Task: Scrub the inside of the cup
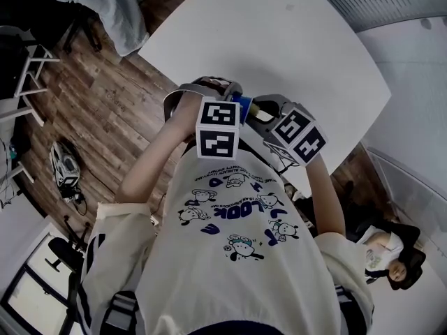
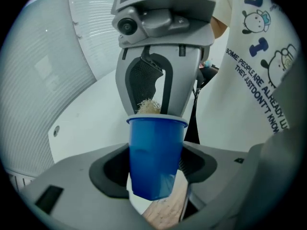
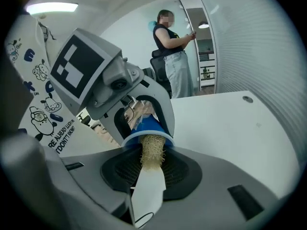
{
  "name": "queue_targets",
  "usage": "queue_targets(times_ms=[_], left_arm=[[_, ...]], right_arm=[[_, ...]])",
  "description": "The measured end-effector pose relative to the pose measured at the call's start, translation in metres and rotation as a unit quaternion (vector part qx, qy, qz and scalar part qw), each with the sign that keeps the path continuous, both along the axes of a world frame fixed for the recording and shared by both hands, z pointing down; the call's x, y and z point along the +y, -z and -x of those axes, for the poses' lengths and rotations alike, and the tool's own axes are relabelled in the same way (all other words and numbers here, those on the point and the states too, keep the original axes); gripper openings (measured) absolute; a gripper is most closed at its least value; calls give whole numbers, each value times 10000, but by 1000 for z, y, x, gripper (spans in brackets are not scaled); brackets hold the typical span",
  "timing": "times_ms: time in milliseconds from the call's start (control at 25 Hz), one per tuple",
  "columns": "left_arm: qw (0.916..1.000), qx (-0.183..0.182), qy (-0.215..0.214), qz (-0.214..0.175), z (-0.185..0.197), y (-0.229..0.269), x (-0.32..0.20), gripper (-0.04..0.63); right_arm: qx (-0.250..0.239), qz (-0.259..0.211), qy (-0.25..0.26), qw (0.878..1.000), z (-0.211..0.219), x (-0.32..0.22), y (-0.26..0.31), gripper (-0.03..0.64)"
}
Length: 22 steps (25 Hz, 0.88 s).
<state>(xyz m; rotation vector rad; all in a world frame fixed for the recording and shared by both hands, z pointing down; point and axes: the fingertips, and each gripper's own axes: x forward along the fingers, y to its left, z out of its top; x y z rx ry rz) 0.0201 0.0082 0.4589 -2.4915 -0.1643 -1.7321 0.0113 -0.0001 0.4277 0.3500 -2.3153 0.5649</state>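
My left claw is spread wide and clamped on the blue cup. The cup's mouth faces my right claw, which pinches the white-handled brush with its bristles at that mouth. Each claw's body blocks the other's view ahead. A white table lies beyond and a person stands farther off.

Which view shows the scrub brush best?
The right gripper view: the brush runs from its white handle, clamped in the jaws, to bristles entering the blue cup. The left gripper view shows only a bristle tuft above the rim; the head view hides it.
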Motion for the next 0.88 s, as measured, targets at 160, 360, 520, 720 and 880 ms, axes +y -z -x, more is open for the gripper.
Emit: queue_targets(times_ms=[160, 360, 520, 720, 880], left_arm=[[9991, 78, 182, 380, -1, 2, 3, 324], [9954, 265, 296, 868, 0, 3, 10, 324], [9905, 353, 372, 1274, 2, 3, 14, 324], [9791, 562, 596, 1861, 0, 8, 17, 324], [9709, 668, 778, 2163, -3, 13, 16, 324]], right_arm=[[104, -347, 187, 9992, 2, 1, 4, 98], [243, -733, 442, 9960, 5, 3, 6, 98], [442, -1192, 786, 9888, 8, 6, 6, 98], [431, -1461, 1036, 9829, 9, 9, 8, 98], [316, -1485, 1070, 9826, 7, 5, 11, 100]])
